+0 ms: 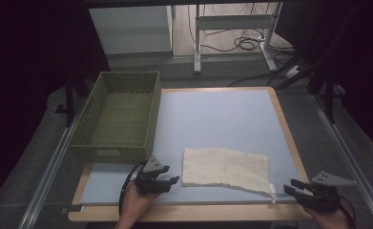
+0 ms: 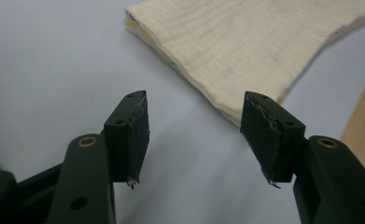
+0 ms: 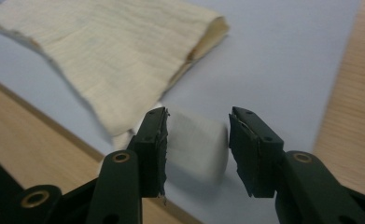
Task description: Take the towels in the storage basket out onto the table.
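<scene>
Pale blue matting covers the table top (image 1: 212, 119), which has a wooden border along its edges; near to far, the scene starts with the person's two hands at the bottom of the high view. At about seven o'clock from the table's centre the left gripper (image 1: 173, 180) lies low over the mat, its jaws apart with nothing between them. In the left gripper view those jaws frame bare blue mat, and the folded cream cloth (image 2: 245, 46) lies just beyond their tips, apart from them. At about five o'clock the right gripper (image 1: 291, 186) sits over the wooden edge, jaws likewise parted and pressing on nothing. In the right gripper view a small white tag (image 3: 194, 144) at the cloth's corner shows blurred between and beyond the pads; whether it touches them cannot be told. The cloth (image 1: 226, 169) itself rests flat on the mat between the two grippers, at roughly six o'clock, its near right corner reaching the mat's front edge. Farther off, at ten o'clock, an olive-green woven basket (image 1: 119, 83) stands at the left rim of the table. Beyond the table, white desk legs (image 1: 197, 43) and loose cables (image 1: 243, 43) lie on the floor
</scene>
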Available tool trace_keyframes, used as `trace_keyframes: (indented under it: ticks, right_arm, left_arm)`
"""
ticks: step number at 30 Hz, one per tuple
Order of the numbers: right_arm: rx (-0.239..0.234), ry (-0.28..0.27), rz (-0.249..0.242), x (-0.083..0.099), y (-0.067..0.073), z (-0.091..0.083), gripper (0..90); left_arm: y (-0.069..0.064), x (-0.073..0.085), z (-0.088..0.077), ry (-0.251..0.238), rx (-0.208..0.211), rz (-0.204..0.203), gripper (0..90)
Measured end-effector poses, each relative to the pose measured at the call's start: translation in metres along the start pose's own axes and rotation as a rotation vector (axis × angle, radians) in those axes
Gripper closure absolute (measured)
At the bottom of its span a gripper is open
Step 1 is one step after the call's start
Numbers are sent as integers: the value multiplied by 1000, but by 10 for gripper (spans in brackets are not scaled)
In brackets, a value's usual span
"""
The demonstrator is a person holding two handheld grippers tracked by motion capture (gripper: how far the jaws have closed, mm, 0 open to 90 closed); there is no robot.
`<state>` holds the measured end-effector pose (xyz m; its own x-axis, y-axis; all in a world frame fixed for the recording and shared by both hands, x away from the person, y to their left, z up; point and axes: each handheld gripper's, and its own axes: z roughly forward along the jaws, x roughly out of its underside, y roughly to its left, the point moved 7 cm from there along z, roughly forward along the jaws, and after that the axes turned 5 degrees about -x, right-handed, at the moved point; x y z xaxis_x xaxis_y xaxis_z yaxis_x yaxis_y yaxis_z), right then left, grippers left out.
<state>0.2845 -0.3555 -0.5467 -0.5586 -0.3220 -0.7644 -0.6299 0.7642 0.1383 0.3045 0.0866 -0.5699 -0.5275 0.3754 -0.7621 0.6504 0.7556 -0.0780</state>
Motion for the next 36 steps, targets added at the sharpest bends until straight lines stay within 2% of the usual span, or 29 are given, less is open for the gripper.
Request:
trace_keyframes:
  ticks: [2,3,7,8,9,11,13,14,18,22,24,30,31,33,34,35,36]
  right_arm:
    - [15,-4,11,-2,-8,-2,568]
    - [8,-10,23,-6,-12,0,575]
    - [-3,-22,25,-16,-15,8,605]
    - [-10,-22,25,-20,-16,12,620]
    - [-20,-22,13,-30,-15,21,646]
    - [-22,-19,3,-36,-15,26,652]
    - [-30,-11,-22,-54,-13,41,670]
    - [-30,-11,-22,-54,-13,41,670]
    - [-21,-1,-46,-77,-15,63,672]
    - [-5,19,-50,-84,-21,82,658]
    - [8,55,-58,-79,-26,96,629]
    - [17,102,-70,-67,-28,105,618]
    - [21,101,-70,-66,-28,106,644]
    - [9,100,-72,-65,-27,105,769]
    - [10,100,-80,-66,-26,105,828]
    - [12,102,-98,-66,-25,105,855]
    - [10,104,-110,-67,-25,106,866]
  left_arm:
    - [2,-6,5,2,-13,-5,424]
    - [3,-9,8,-1,-15,-10,426]
    - [7,-25,21,-10,-19,-24,443]
    - [8,-31,26,-11,-17,-31,462]
    - [11,-39,32,-17,-32,-32,494]
    - [14,-45,36,-18,-33,-39,502]
    - [16,-53,41,-19,-43,-44,531]
    - [17,-58,44,-20,-49,-49,531]
    - [24,-72,56,-18,-75,-56,532]
    - [32,-71,69,20,-113,-37,520]
    - [37,-64,77,44,-108,-47,520]
    - [38,-57,85,56,-110,-45,496]
    - [38,-57,87,61,-115,-36,496]
    - [36,-57,90,48,-114,-22,502]
    - [34,-57,91,43,-98,-13,551]
    - [31,-58,91,41,-68,-7,631]
    - [30,-58,91,43,-57,-2,723]
